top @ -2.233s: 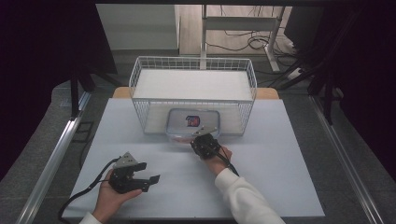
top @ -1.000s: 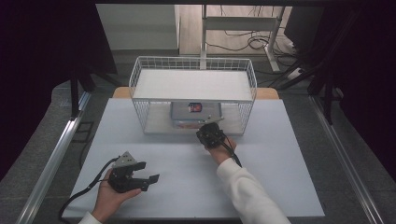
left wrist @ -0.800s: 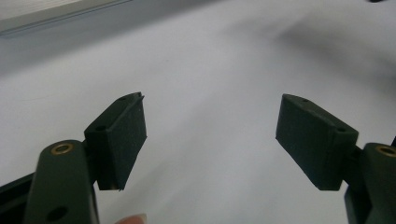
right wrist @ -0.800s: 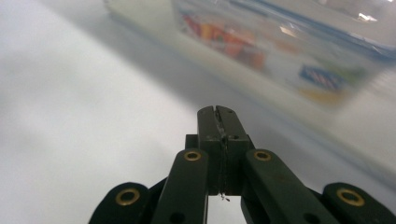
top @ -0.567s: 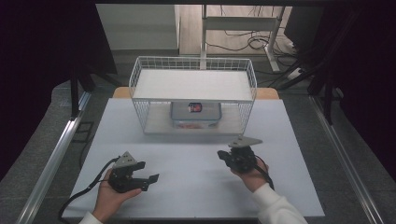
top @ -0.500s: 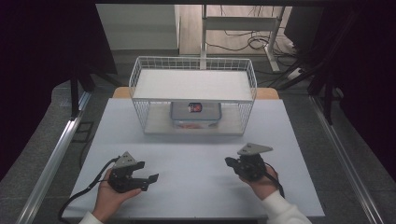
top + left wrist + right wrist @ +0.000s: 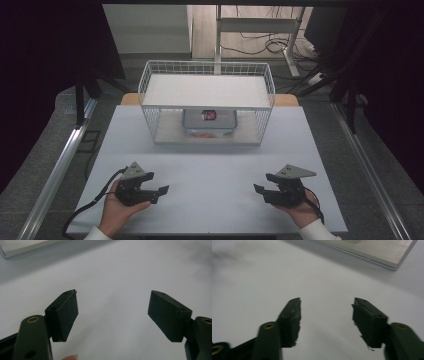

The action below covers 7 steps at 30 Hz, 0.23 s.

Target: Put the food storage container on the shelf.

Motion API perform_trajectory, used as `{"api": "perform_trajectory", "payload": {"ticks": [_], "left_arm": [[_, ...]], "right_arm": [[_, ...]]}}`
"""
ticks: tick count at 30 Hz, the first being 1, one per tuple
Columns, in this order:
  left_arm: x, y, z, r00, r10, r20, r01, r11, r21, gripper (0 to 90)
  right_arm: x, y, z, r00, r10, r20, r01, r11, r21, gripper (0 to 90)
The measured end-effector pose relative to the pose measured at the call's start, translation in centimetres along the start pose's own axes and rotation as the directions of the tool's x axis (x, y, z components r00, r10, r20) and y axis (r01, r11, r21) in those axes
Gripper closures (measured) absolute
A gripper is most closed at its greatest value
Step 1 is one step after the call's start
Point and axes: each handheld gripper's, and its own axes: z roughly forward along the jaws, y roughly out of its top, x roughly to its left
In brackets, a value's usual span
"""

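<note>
Left tongs [image 7: 159, 191]: mine, released, lower left, bare counter [image 7: 210, 170] ahead.
Right tongs [image 7: 260, 192]: released, lower right, near counter's edge.

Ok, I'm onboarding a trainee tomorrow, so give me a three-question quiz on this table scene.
1. True or false: the left claw holds something between its jaws.
2. Where does the clear container sit?
A. on top of the wire rack
B. on the lower level inside the wire rack
C. on the table in front of the rack
3. Fill in: the right claw is ____ (open or shut).

Key
1. False: the left gripper view shows bare white table between its spread jaws.
2. B
3. open
</note>
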Motion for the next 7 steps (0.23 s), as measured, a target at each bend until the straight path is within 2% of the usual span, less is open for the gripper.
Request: {"api": "perform_trajectory", "payload": {"ticks": [7], "left_arm": [[0.08,0.03,0.10,1.0000,0.002,0.003,-0.002,1.0000,0.003,23.7]], "right_arm": [[-0.57,-0.11,-0.09,0.9994,0.028,0.023,-0.028,1.000,0.004,25.9]]}}
